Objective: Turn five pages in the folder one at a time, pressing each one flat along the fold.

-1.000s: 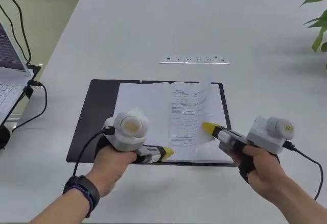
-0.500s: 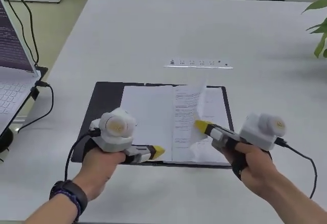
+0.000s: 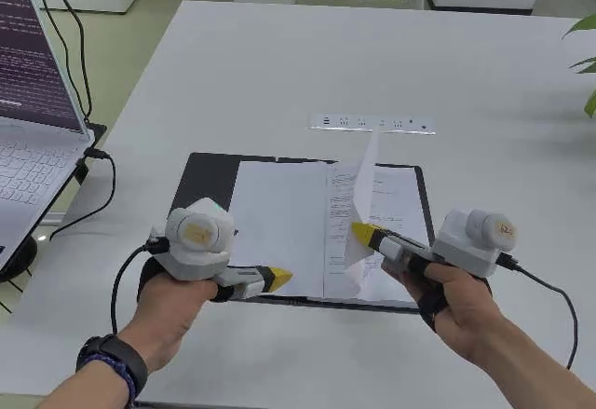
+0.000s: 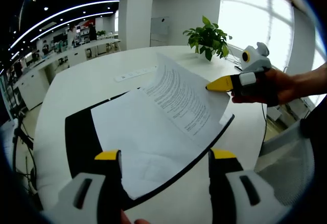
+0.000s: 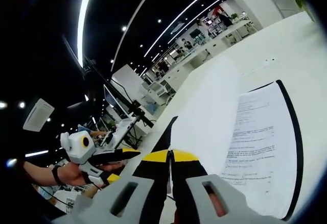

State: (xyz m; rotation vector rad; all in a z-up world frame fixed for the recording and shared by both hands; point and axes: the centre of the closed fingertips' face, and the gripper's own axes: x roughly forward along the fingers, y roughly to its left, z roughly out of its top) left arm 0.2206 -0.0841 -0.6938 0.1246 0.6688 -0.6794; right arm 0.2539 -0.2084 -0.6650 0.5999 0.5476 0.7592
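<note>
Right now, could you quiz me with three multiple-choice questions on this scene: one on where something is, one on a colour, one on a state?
1. Where is the laptop from the folder?
A. to its left
B. to its right
C. on top of it

2. What colour are the tips of the left hand-held gripper?
A. red
B. yellow
C. blue

3. How is the page in the right hand-held gripper?
A. lying flat
B. torn out
C. lifted off the folder

Answers:
1 A, the head view shows it off to the person's left of the folder.
2 B, both tips show yellow in the left gripper view.
3 C, the shut jaws hold its edge and it stands up from the open folder.
</note>
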